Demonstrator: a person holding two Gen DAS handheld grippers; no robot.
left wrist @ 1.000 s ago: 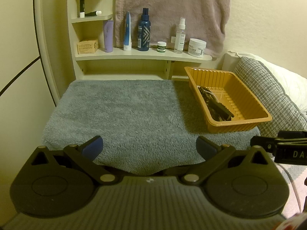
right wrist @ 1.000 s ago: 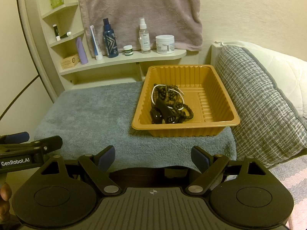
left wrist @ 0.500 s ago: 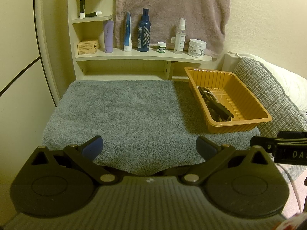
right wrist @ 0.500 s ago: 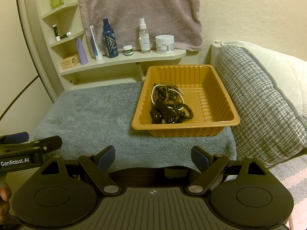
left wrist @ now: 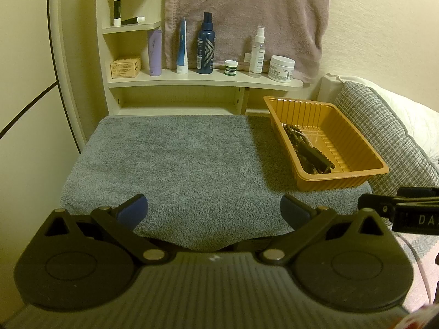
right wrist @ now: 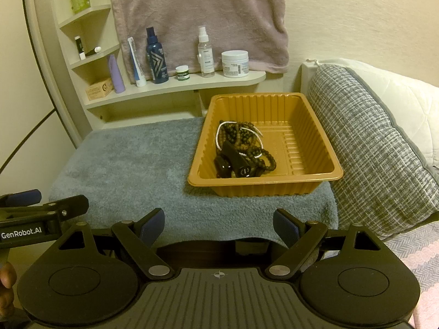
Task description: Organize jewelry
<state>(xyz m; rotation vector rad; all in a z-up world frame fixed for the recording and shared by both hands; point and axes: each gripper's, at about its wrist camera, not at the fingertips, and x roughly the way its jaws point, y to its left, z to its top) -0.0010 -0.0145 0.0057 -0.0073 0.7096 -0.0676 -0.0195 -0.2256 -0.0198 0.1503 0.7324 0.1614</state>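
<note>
No change is seen from the earlier frames: both grippers are held as before at the near edge of the grey towel (left wrist: pixel 175 159), and nothing in the tray (right wrist: pixel 312 148) has shifted.

The jewelry (right wrist: pixel 241 150) is heaped in the left half of the orange tray, which sits on the right part of the towel below the shelf (right wrist: pixel 175 87). The heap is made up of dark bead strands (right wrist: pixel 267 159), a pale beaded loop (right wrist: pixel 218 137) and a black clip-like piece (right wrist: pixel 233 155). The heap's long axis is seen to run from the tray's far wall toward its near wall, beside the left wall; the black piece lies along that line, its rounded end toward the near wall.

The left gripper (left wrist: pixel 214 209) is held with its fingers wide apart and nothing between them; the jewelry lies ahead and to its right, well apart. The right gripper (right wrist: pixel 218 223) is likewise spread and empty, with the heap ahead of it, slightly right of centre, and no contact made. Each gripper is glimpsed at the edge of the other's view.
</note>
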